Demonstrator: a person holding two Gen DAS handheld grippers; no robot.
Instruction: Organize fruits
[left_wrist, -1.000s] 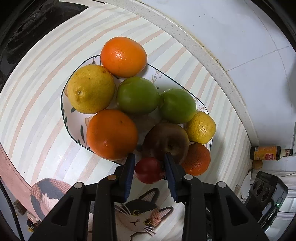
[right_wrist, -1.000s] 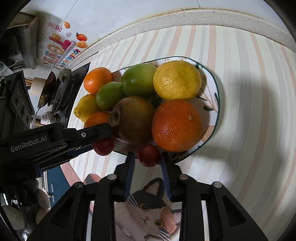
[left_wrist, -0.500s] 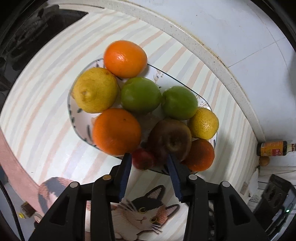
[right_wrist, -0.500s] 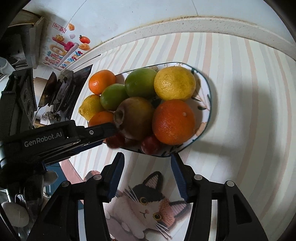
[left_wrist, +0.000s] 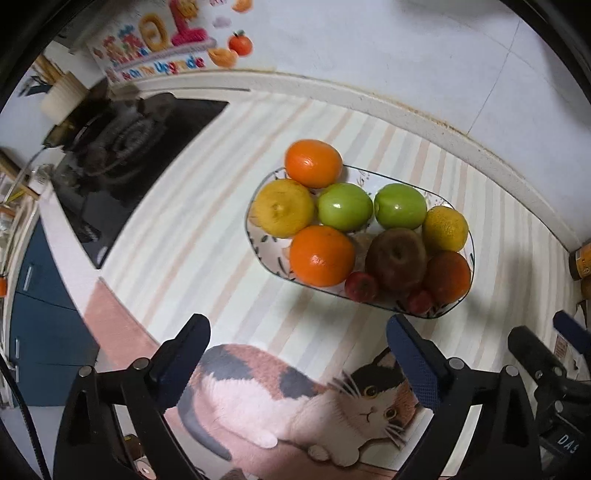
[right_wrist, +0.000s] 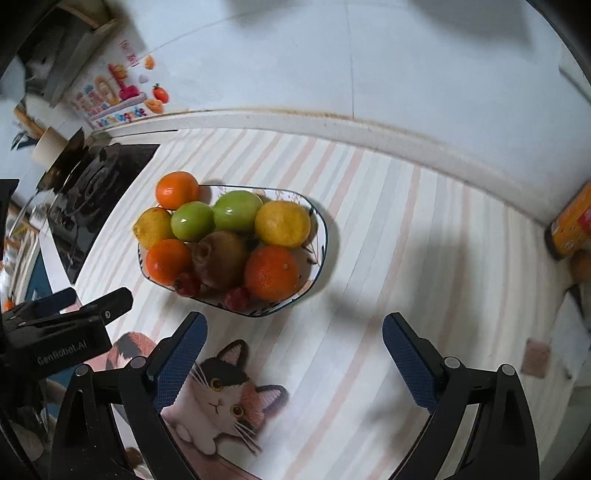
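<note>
With every fruit piled on the oval plate (left_wrist: 258, 242) on the striped mat, both the left gripper (left_wrist: 297, 354) and right gripper (right_wrist: 293, 349) hang wide apart, holding nothing. Sorting looks finished; any next move only calls for drawing clear.

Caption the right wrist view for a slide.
Open right gripper hovers over the striped mat, short of a fruit-filled plate.

striped cat-print mat (left_wrist: 207, 229) covers the counter | black gas stove (left_wrist: 122, 147) at mat's left edge | colourful wall sticker (left_wrist: 162, 48) behind stove | bottle (right_wrist: 570, 225) at mat's right
</note>
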